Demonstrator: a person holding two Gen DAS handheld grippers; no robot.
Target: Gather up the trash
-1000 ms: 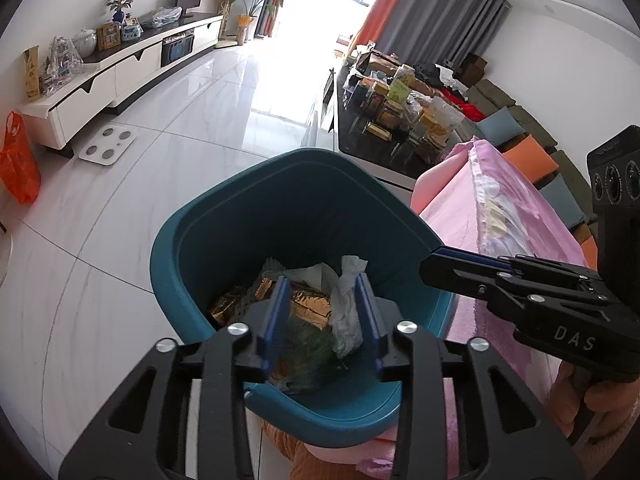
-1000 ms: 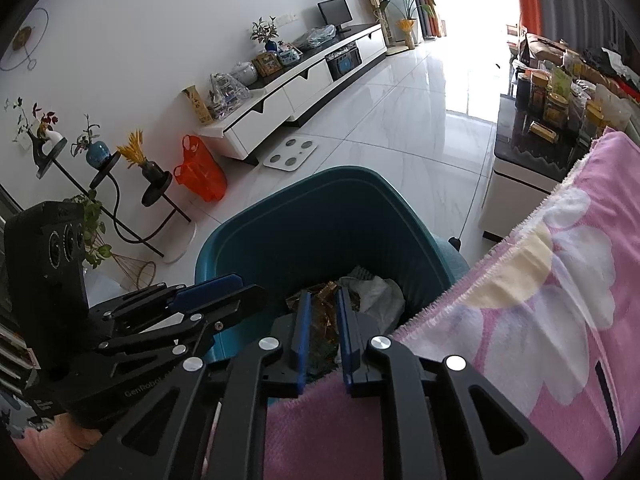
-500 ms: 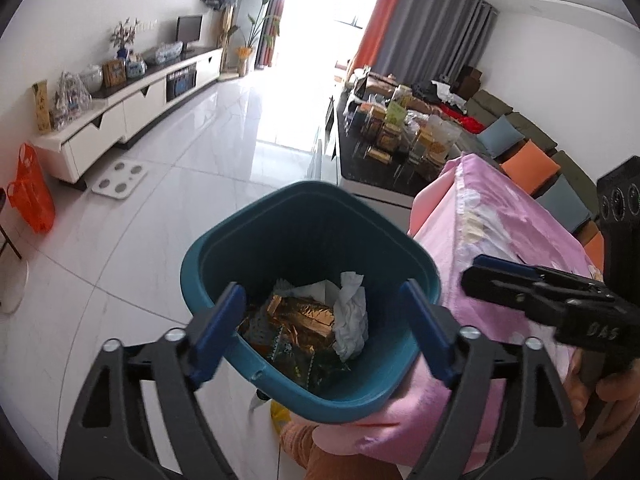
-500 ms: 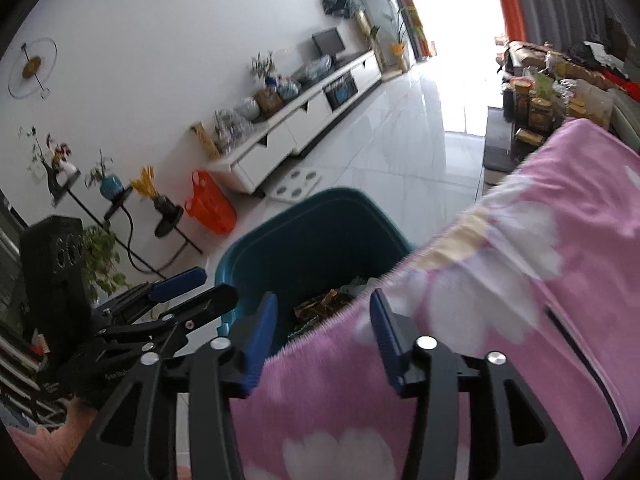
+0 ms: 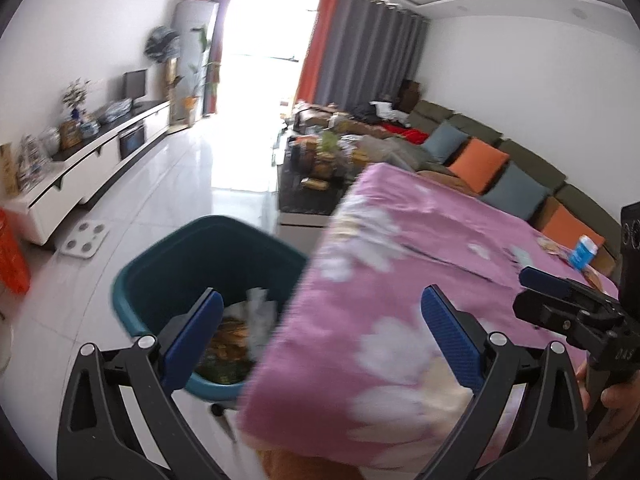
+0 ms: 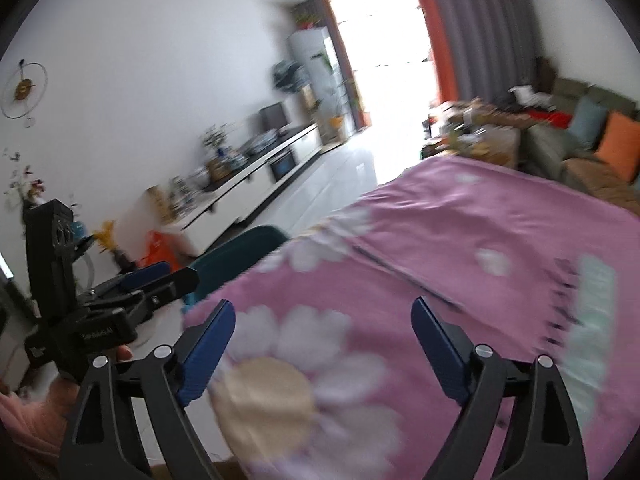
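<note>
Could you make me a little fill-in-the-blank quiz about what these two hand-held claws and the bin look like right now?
1. The teal bin stands on the floor and already holds ____.
2. The jaws of the left gripper and the right gripper have just been opening, and between them is ____.
3. The flowered cloth beside the bin is mainly ____ in colour.

Missing words: trash; nothing; pink
</note>
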